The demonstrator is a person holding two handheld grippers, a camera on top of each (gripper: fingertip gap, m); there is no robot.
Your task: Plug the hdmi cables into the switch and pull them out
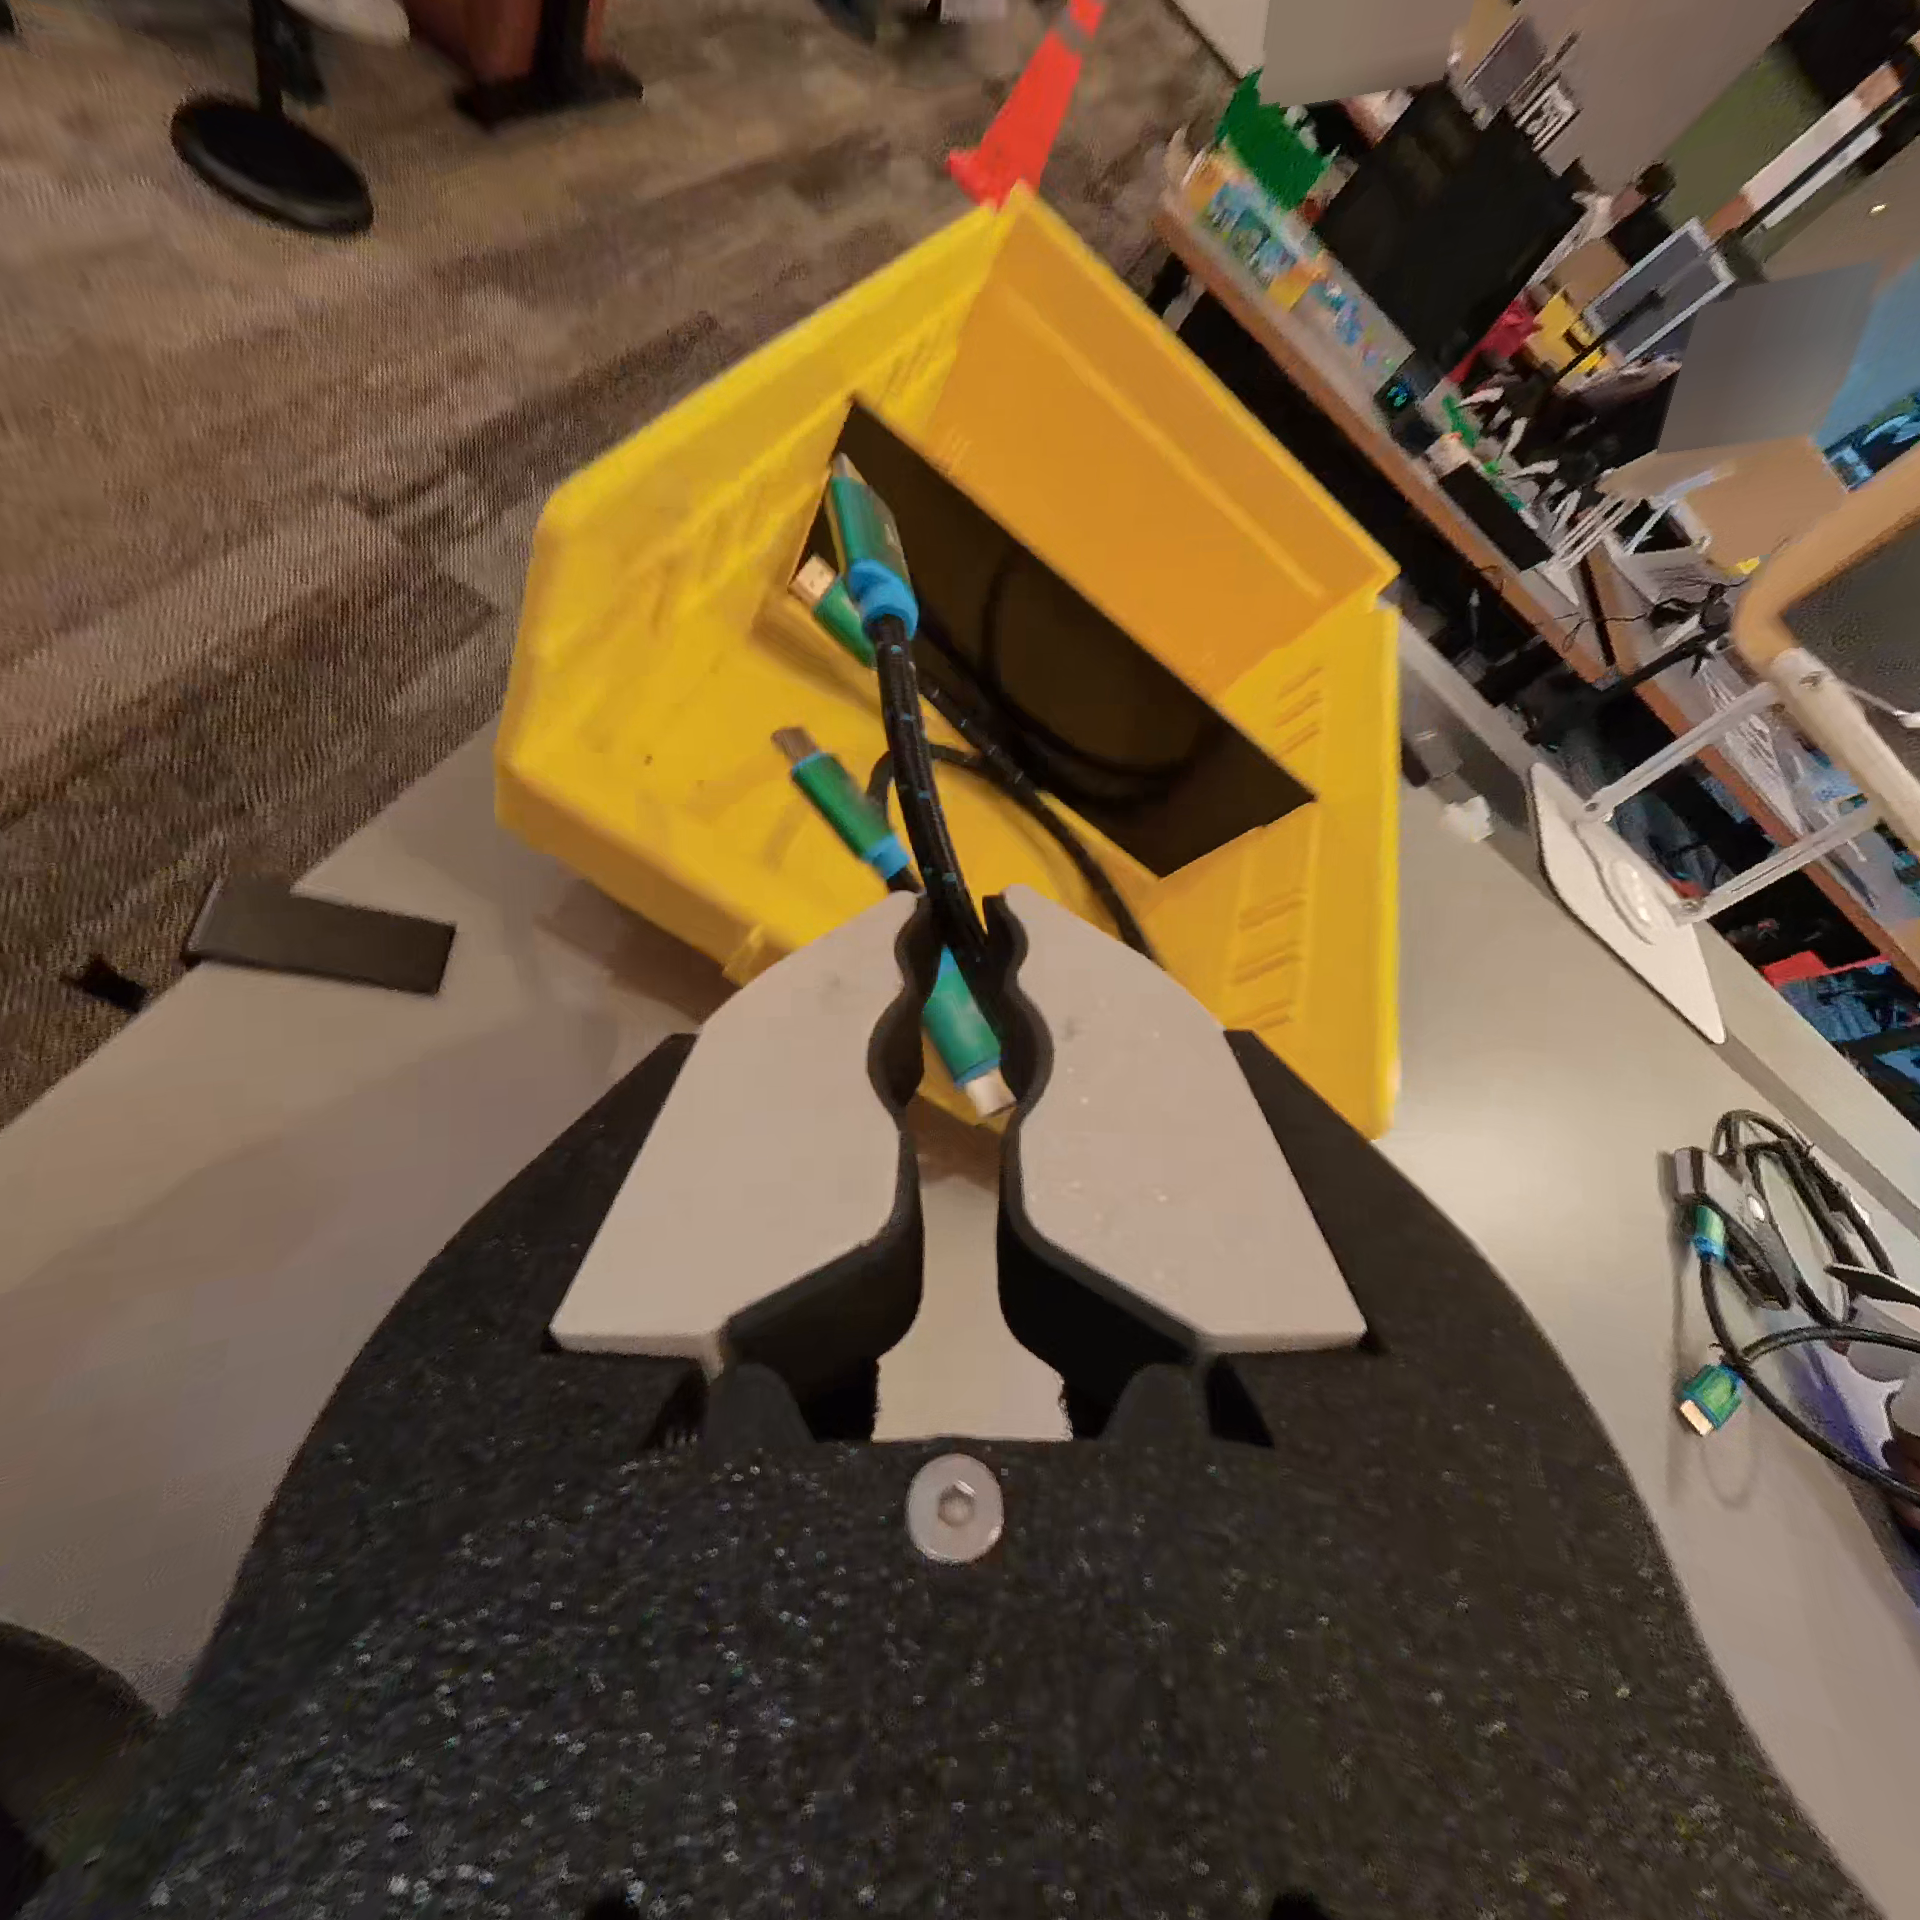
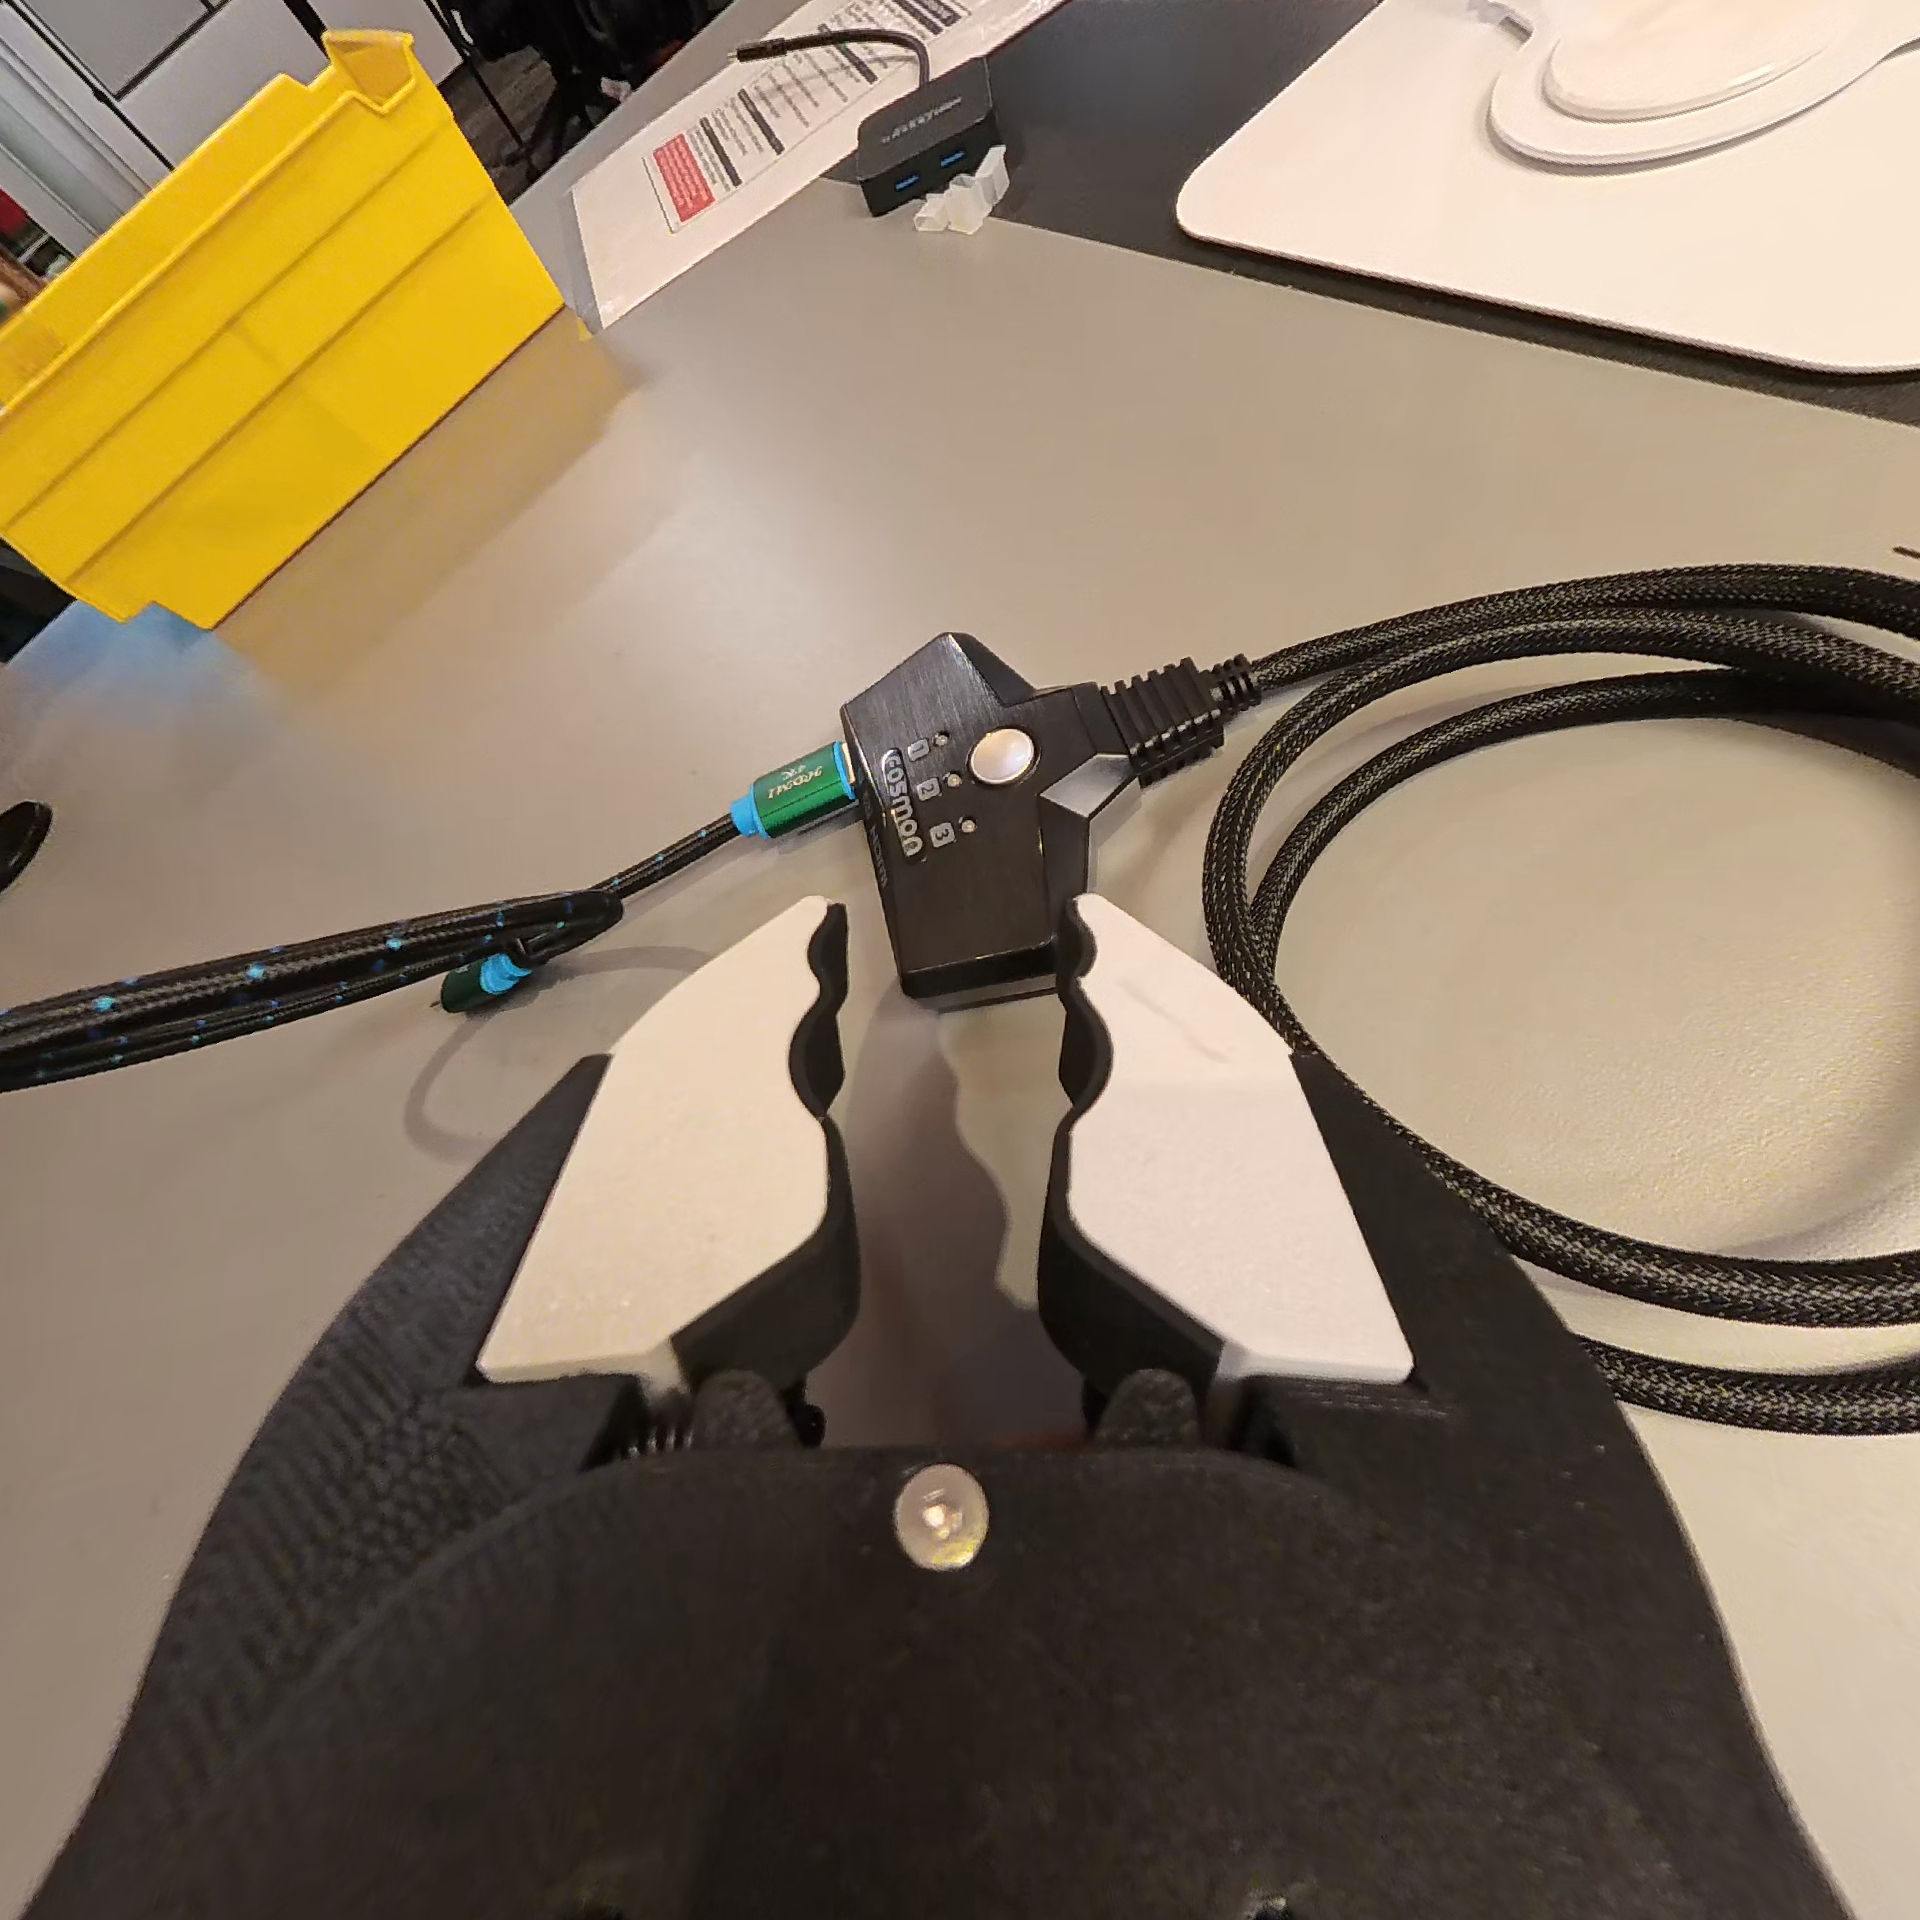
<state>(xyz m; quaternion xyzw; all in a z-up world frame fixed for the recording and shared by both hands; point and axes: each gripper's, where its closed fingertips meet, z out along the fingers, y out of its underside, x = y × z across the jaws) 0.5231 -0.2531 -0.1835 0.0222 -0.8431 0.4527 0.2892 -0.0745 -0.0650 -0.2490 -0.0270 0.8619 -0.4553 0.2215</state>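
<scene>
Clamped between the fingertips of the left gripper (image 1: 961, 925) is a black braided cable with blue flecks (image 1: 925, 790), pinched just behind its green plug (image 1: 961, 1039), which is seen in the gap between the fingers with its metal tip pointing back toward the camera. That cable is arched up into a yellow bin (image 1: 1091, 520) resting on the grey table (image 1: 1455, 1143), where more green plugs (image 1: 840, 800) and black cable loops are lying. Over on the other side, the right gripper (image 2: 951, 914) is held with its fingers spread apart and nothing in them, poised right at the near end of the black switch (image 2: 961, 821). One green plug (image 2: 795, 788) is seated in the switch's left side, its flecked cable (image 2: 312, 961) trailed off to the left. A thick black braided cable (image 2: 1455, 665) is run out of the switch to the right and coiled on the table. A white pad (image 2: 1507, 239) is seen at the far right.
</scene>
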